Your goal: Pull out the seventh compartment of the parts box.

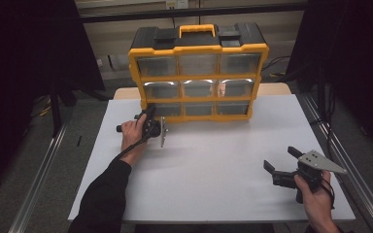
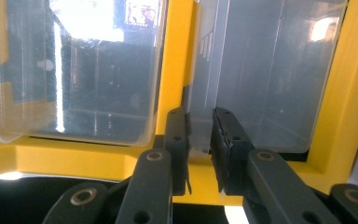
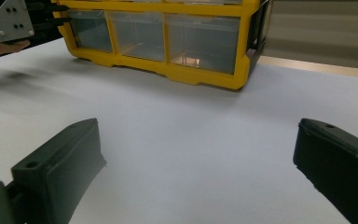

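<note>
My left tongs (image 2: 199,140) are pinching the front edge of the bottom-left clear drawer (image 2: 261,84) in the yellow organizer (image 1: 197,73) at the counter's (image 1: 213,174) back, while my right tongs (image 1: 280,162) hover spread near the front-right corner.

A white table (image 1: 213,170) fills the middle of the high view, with a strip of light wood (image 1: 274,89) showing along its far edge. Dark curtains (image 1: 24,58) hang on the left and on the right. Metal rails (image 1: 39,179) run along the grey floor (image 1: 70,160) on both sides of the table. A black bar (image 1: 126,17) crosses the top of the view in front of a pale wall (image 1: 111,43), and cables (image 1: 274,63) lie at the wall's foot.
</note>
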### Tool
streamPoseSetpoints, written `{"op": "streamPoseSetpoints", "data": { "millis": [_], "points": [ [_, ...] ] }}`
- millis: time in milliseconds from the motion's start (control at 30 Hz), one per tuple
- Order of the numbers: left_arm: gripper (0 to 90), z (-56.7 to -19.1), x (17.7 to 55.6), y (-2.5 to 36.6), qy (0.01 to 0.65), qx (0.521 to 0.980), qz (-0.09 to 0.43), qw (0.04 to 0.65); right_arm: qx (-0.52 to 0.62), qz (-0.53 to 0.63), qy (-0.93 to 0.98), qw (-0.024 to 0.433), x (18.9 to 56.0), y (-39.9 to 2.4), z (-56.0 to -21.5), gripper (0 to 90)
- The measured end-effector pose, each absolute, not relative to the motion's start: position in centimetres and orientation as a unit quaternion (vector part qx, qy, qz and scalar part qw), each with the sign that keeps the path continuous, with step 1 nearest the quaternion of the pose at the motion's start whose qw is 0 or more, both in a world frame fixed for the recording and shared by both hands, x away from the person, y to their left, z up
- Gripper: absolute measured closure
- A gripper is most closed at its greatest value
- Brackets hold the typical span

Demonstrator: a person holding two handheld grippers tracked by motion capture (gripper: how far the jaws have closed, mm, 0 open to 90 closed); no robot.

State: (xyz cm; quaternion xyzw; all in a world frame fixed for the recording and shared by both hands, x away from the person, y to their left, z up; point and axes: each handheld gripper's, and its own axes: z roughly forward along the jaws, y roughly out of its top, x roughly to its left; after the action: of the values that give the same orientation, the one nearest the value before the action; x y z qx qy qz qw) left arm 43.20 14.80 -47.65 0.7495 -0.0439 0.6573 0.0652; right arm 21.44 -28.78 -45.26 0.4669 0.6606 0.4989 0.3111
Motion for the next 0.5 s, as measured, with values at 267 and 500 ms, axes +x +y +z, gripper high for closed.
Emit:
{"op": "streamPoseSetpoints", "data": {
  "millis": [267, 500],
  "points": [
    [79.6, -47.88, 43.26, 14.79, -0.036, 0.744, 0.661, 0.098, 0.467, 0.499, 0.661, 0.311, 21.42, -28.77, -45.25, 0.8],
    [79.6, -47.37, 42.68, 14.83, -0.047, 0.742, 0.666, 0.061, 0.466, 0.499, 0.661, 0.311, 21.42, -28.73, -45.25, 0.8]
  ]
}}
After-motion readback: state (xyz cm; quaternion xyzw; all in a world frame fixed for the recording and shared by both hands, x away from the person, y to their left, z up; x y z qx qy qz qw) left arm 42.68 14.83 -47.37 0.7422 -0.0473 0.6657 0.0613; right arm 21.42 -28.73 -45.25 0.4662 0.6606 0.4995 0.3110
